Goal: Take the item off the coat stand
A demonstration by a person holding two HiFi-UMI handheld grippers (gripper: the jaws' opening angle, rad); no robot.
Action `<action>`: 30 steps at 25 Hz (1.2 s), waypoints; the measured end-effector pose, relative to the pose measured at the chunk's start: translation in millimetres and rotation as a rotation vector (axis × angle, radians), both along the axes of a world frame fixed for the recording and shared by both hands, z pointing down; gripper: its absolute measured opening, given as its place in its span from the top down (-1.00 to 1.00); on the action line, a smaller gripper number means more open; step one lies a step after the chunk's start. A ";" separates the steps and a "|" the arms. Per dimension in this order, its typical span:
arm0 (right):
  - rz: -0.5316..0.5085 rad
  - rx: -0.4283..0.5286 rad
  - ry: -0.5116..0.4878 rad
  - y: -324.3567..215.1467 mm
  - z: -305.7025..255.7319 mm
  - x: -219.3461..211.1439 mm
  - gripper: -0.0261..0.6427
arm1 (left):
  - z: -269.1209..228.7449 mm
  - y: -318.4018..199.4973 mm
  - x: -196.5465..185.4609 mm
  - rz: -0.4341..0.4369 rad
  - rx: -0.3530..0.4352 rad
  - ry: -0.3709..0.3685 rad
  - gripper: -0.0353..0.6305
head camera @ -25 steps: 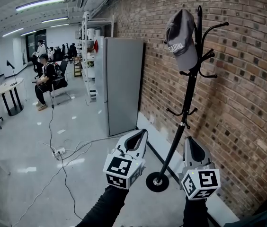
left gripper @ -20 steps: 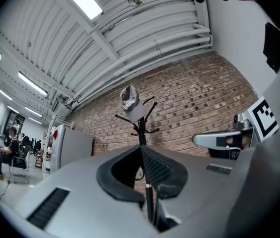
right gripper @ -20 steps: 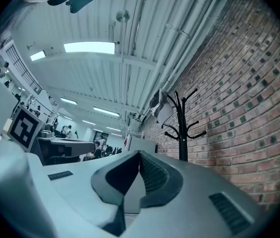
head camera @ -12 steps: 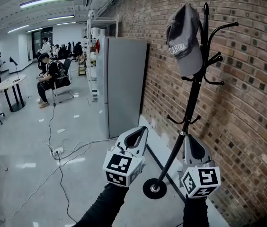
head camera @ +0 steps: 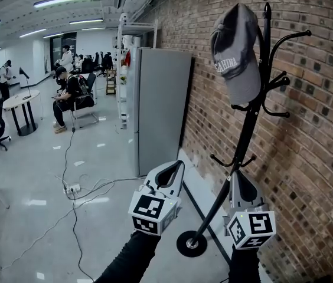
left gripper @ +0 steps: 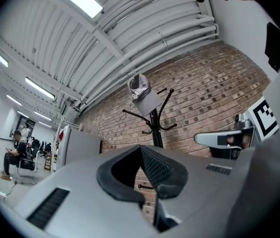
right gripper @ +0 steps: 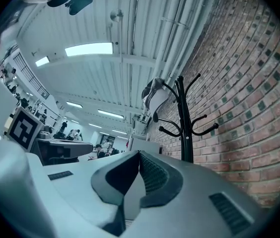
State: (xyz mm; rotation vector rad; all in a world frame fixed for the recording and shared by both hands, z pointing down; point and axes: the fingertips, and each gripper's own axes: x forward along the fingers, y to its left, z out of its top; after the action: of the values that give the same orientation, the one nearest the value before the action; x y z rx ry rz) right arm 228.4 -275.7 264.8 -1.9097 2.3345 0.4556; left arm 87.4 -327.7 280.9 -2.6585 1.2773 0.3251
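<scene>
- A grey baseball cap (head camera: 236, 52) hangs on a top hook of the black coat stand (head camera: 246, 140), on the side away from the brick wall (head camera: 320, 134) and high above both grippers.
- The left gripper (head camera: 177, 165) is low and left of the stand's pole, with its jaws pressed together and empty.
- The right gripper (head camera: 237, 174) is just right of the pole, below the lower hooks, with its jaws also closed on nothing.
- The pole rises between the two grippers.
- A grey refrigerator (head camera: 160, 111) stands against the wall beyond the stand.
- A power strip (head camera: 72, 188) with trailing cables lies on the floor, left of the stand's base.
- A seated person (head camera: 72, 96) is far off.
</scene>
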 end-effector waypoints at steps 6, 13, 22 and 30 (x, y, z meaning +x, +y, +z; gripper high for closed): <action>0.016 0.014 0.004 -28.3 -3.1 4.3 0.89 | -1.5 -32.6 3.7 0.014 0.007 0.018 0.87; 0.055 0.044 -0.001 -57.7 -20.3 5.7 0.89 | -17.1 -69.9 5.2 0.042 0.031 0.010 0.87; 0.052 0.051 0.001 -85.9 -23.8 -0.8 0.89 | -25.2 -94.6 10.6 0.078 0.053 -0.014 0.87; -0.002 0.112 0.022 -104.1 -58.9 -2.6 0.75 | -21.6 -105.0 17.8 0.098 0.047 -0.046 0.87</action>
State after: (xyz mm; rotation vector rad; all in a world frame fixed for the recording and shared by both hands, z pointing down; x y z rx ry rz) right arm 225.8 -379.8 205.9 -1.8608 2.2722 0.5973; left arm 105.2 -432.7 259.2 -2.6784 1.1148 0.3020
